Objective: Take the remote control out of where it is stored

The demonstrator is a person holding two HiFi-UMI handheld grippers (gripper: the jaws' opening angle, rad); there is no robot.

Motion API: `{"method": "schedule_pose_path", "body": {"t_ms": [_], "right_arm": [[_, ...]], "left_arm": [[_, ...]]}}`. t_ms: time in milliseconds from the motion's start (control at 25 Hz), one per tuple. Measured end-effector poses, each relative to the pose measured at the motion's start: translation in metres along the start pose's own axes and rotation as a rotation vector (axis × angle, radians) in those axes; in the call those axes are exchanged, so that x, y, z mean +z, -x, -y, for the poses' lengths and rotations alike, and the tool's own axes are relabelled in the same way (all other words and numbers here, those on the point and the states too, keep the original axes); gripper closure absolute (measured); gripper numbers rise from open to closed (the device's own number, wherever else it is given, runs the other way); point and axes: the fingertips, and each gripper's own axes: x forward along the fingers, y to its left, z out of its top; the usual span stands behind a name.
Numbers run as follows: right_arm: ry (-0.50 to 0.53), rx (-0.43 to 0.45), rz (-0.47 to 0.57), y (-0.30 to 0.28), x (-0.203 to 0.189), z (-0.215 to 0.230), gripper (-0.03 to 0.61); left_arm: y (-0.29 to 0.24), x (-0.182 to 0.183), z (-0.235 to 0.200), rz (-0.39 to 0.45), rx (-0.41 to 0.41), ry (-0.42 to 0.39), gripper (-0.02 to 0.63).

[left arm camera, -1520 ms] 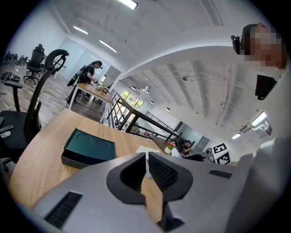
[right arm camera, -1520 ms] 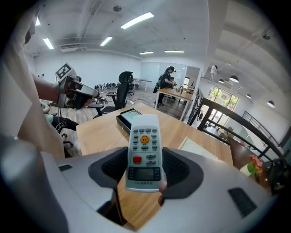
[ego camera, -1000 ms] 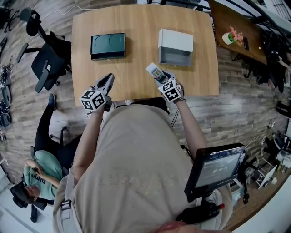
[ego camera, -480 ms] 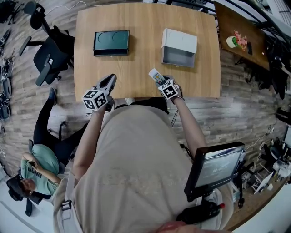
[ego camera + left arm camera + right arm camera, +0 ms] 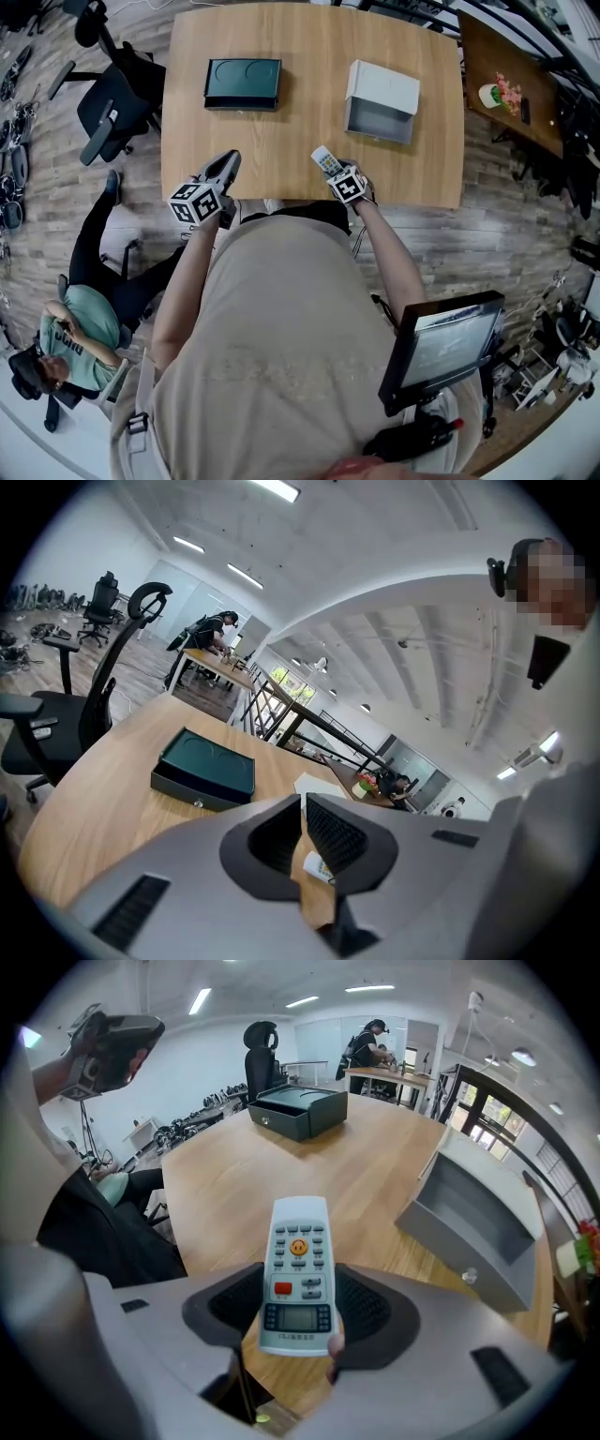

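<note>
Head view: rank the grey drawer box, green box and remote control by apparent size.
1. grey drawer box, largest
2. green box, somewhat smaller
3. remote control, smallest by far, and only partly visible

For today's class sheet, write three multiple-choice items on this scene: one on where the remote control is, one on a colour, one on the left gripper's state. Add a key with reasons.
1. Where is the remote control?
A. inside a drawer
B. between the right gripper's jaws
C. on the floor

2. What colour is the box on the table's left side?
A. red
B. dark green
C. yellow

3. How do the left gripper's jaws stand?
A. wide apart
B. clamped on the remote
C. shut, empty

Key:
1 B, the right gripper view shows the jaws pressing its sides.
2 B, the head view shows it dark green.
3 C, the tips meet with nothing between.
</note>
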Motion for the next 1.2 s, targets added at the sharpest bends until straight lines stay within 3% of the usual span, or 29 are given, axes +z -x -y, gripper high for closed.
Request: {"method": "schedule_pose_path", "body": {"t_ms": [760,1040,1200], "right_arm": [[0.013,-0.005,-0.074,-0.046,-0.018,-0.010,0.331],[-0.056,-0.071,0.004,-0.026,-0.004,-0.006,0.330],[-0.182,-0.115,0.144,-0.008,0.013,0.002,0.330]], "left_arm": [[0.027,0.007,-0.008,0.039,0.019,-0.001,0.607],[0.032,0.010,-0.007,0.049,-0.017,0.002,0.607],[0.030,0.003,-0.007,0.030,-0.051,0.000,0.607]]}}
